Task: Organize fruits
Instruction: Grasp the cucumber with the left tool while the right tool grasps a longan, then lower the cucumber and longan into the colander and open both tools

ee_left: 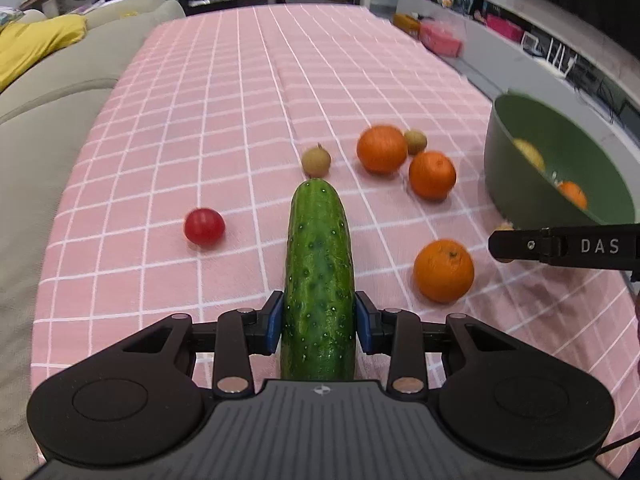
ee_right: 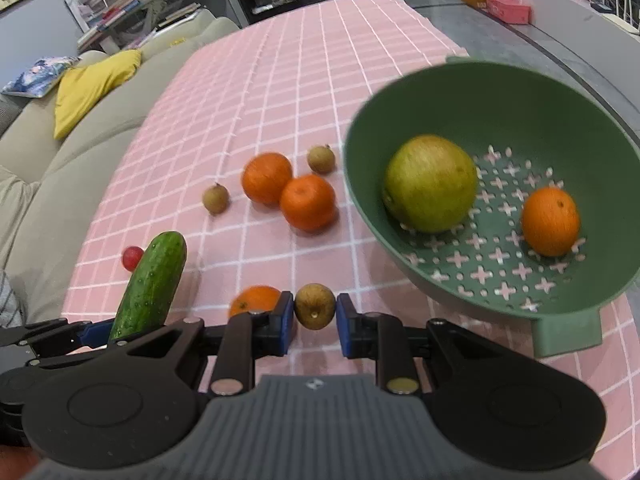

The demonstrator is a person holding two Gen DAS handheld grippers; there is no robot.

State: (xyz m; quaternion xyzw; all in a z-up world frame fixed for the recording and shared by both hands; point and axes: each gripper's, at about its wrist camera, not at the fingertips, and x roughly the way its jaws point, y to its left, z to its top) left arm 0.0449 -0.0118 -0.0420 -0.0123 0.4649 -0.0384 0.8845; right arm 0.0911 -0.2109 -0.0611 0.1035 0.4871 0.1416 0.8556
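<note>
Left wrist view: the cucumber [ee_left: 318,280] is clamped near its lower end between the blue pads [ee_left: 274,322] of the left gripper [ee_left: 319,322], its long free end sticking out ahead, so it is judged stiff but top-heavy and better held nearer the middle. A small brown fruit [ee_right: 315,306], judged light and thin-shelled, is pinched across its middle by the right gripper [ee_right: 316,320], with the green colander [ee_right: 568,334] lying just ahead to the right.

Black tongs [ee_left: 319,322], blue pads [ee_left: 274,322], silver pivot screws, white "DAS" lettering.
</note>
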